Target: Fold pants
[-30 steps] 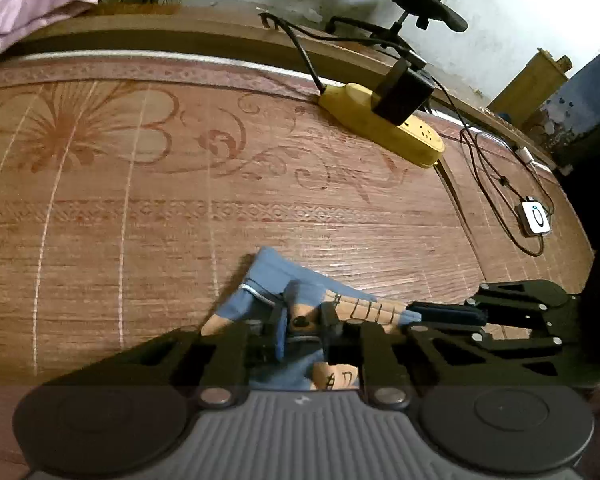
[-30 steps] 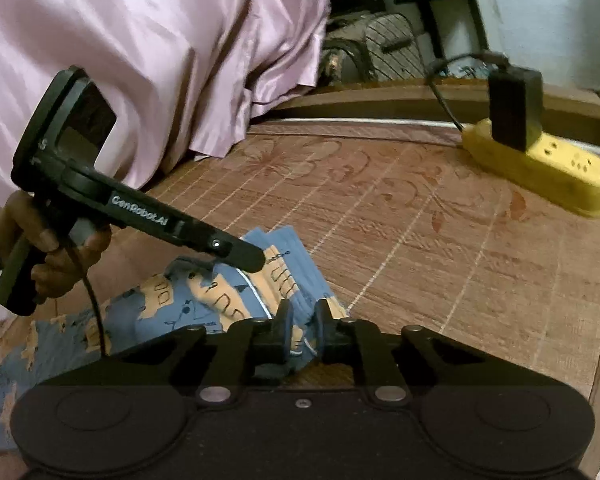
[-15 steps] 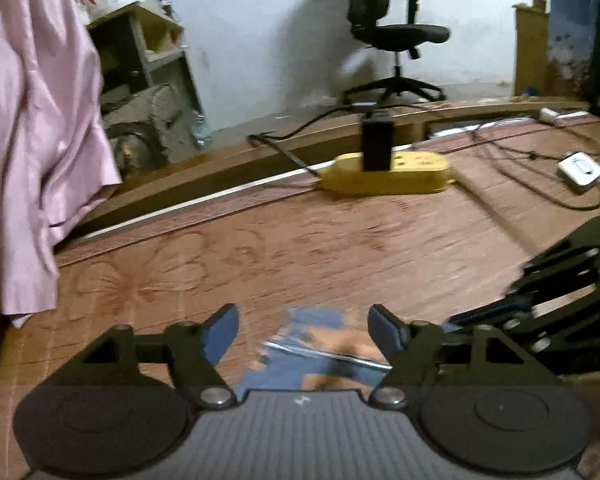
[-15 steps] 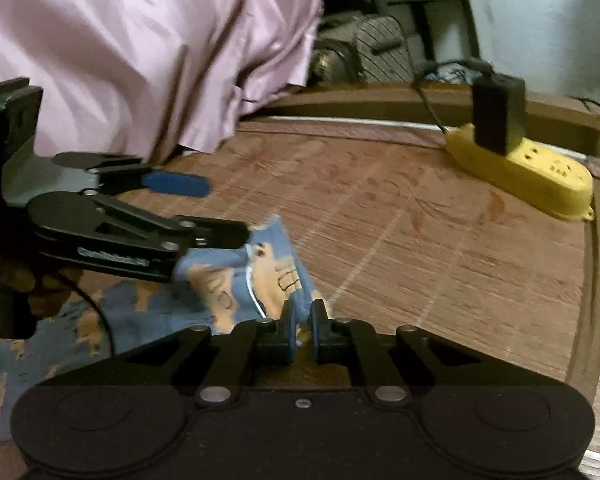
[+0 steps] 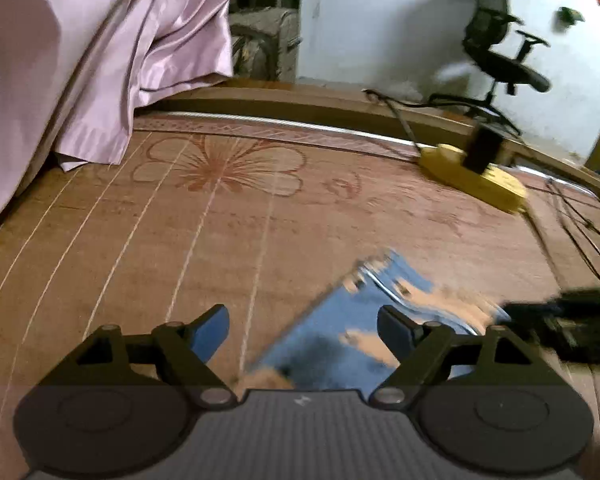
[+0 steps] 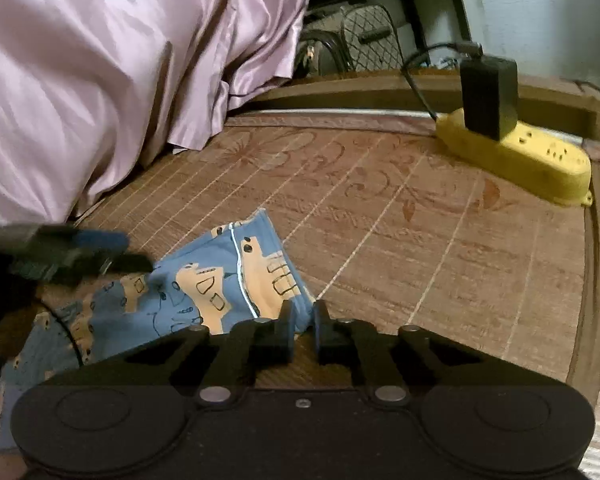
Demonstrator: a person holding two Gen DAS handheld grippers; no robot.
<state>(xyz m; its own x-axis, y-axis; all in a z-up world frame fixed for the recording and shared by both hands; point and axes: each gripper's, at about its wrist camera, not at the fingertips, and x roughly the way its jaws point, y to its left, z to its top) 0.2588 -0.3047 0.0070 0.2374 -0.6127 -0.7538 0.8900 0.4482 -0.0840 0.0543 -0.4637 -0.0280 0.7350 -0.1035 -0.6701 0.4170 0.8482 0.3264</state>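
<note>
On the mat [image 6: 420, 248], right tongs [image 6: 302, 322] pinch blue truck-print pants [image 6: 204, 292] (left tongs [image 5: 302, 330] gape empty).

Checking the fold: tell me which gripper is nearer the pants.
Right. The right gripper is shut on the pants corner; the left gripper hangs open over them, holding nothing.

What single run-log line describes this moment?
left gripper: open, above pants | right gripper: shut on pants | fold: unfinished
</note>
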